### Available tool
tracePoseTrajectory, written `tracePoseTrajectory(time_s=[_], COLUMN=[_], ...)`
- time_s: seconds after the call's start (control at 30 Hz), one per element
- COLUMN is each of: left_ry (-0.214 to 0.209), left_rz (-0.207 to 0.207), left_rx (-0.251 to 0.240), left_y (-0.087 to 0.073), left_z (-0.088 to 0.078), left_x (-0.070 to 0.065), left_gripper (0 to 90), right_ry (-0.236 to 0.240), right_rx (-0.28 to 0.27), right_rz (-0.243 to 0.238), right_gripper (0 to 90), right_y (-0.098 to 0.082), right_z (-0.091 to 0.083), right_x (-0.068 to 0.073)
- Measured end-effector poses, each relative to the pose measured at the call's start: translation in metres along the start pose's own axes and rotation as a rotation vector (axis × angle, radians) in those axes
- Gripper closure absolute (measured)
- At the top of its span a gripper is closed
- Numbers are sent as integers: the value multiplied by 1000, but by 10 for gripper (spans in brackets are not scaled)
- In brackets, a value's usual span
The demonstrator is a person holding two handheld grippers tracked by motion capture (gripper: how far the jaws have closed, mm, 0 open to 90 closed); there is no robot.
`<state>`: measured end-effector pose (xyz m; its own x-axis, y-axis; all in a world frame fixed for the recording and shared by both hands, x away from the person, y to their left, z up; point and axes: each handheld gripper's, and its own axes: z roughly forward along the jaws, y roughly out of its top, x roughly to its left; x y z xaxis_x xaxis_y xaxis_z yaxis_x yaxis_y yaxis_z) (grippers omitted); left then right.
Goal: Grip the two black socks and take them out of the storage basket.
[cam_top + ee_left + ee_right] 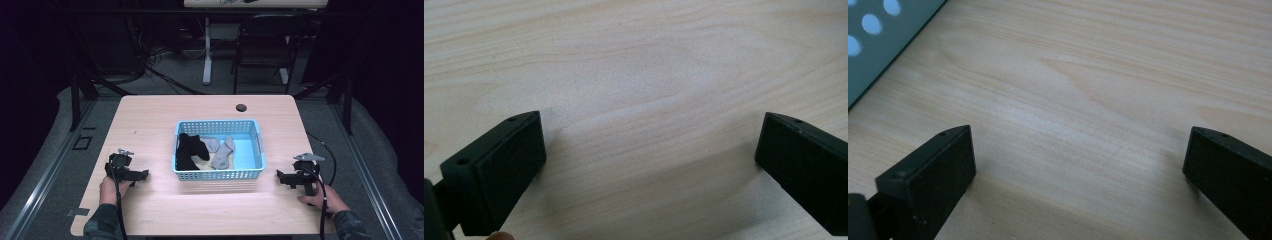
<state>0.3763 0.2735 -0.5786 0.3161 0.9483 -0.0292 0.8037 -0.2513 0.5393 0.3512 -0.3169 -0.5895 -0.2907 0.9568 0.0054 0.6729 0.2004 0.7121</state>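
Left gripper: the black hand-held left gripper [142, 174] rests low over the near-left part of the pale wood-grain table [150, 120], held by the person's left hand [111, 187]. In the left gripper view [646, 150] its jaws stand wide apart with bare wood between them; it holds nothing.
Right gripper: the black hand-held right gripper [281, 177], with a grey three-cornered plate on top, sits at the near-right of the table in the person's right hand [320, 197]. In the right gripper view [1078, 160] its jaws are spread wide over bare table; nothing is gripped.
Basket: the light-blue perforated plastic basket [218, 175] stands at the table's centre, between the two grippers and well apart from each. A corner of its wall [878, 40] enters the right gripper view at top left, blurred.
Contents: a black sock [189, 149] lies in the basket's left half, grey socks [221, 151] beside it toward the middle. A pale item under them is too dim to identify.
Hidden or cut off: both forearms are cut by the near edge of the high view. The right jaw in each gripper view runs off the frame. How many grey socks there are cannot be told.
Surroundings: a dark round hole [241, 107] marks the table's far side; a folding chair [265, 45] stands beyond in heavy shadow.
Writing: no brand, label or lettering is legible anywhere.
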Motion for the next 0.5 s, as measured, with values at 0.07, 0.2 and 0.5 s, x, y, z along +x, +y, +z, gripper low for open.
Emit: tracePoseTrajectory(time_s=[0.07,0.2,0.5], left_ry=[0,-1,0], left_rz=[0,2,3], left_rx=[0,4,12], left_y=[0,0,1], left_z=[0,0,-1], left_x=[0,0,0], left_gripper=[0,0,0], right_ry=[0,0,4], right_rx=[-1,0,-1], right_rz=[1,0,1], right_gripper=[0,0,0], right_y=[0,0,0], right_z=[0,0,0], right_x=[0,0,0])
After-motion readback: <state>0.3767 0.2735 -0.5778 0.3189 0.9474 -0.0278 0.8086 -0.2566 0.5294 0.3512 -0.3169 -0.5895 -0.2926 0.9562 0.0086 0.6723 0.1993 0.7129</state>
